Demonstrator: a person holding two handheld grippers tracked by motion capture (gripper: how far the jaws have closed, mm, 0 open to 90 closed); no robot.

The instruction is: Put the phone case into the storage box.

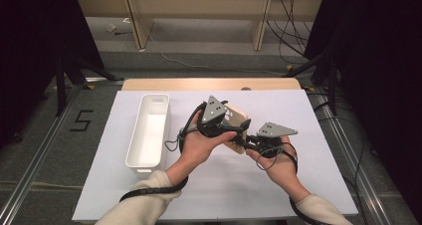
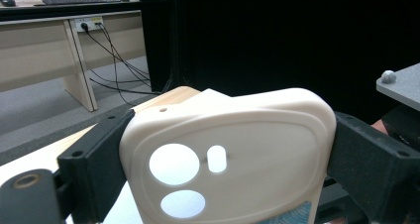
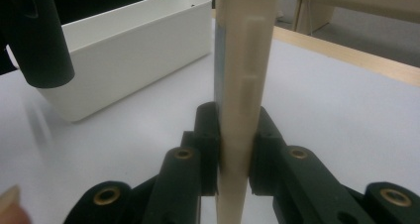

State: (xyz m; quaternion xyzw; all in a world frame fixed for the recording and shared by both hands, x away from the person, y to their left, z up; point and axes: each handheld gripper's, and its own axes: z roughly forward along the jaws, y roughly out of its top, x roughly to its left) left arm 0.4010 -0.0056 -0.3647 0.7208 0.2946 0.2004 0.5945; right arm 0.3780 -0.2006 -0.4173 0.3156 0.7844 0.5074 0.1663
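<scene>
Cream phone case [image 1: 238, 119] held above the white desk [image 1: 298, 120] between both tools, near the desk's middle. Left tool [image 2: 225, 154] clamped across the case's width: black jaws pressed against its two long edges, wide apart because of that width. Seen from this tool, back of the case turned toward the camera, with two round cut-outs and one small oblong cut-out near the upper end, a tiny hole close to the left jaw. Right tool [image 3: 233, 152] clamped on the case's thin edge, jaws nearly together, pads [image 3: 210, 135] squeezing front and back faces at its lower end. Seen from this tool, case standing upright straight ahead, edge-on, side-button ridges visible along the edge, a strip of blue showing on the left face.

From above, left tool [image 1: 234, 128] gripped in the left hand [image 1: 199, 143], grey three-cornered plate on top, pointing toward the right tool [image 1: 244, 143], which lies just beside it and lower, in the right hand [image 1: 276, 163]. Case sticking out past the left tool, tilted.

White bin [image 1: 149, 130] resting on the desk on the outer side of the left tool, near it but apart, long and narrow. From the right tool, same bin [image 3: 133, 45] ahead and to the left of the case, apart from it
</scene>
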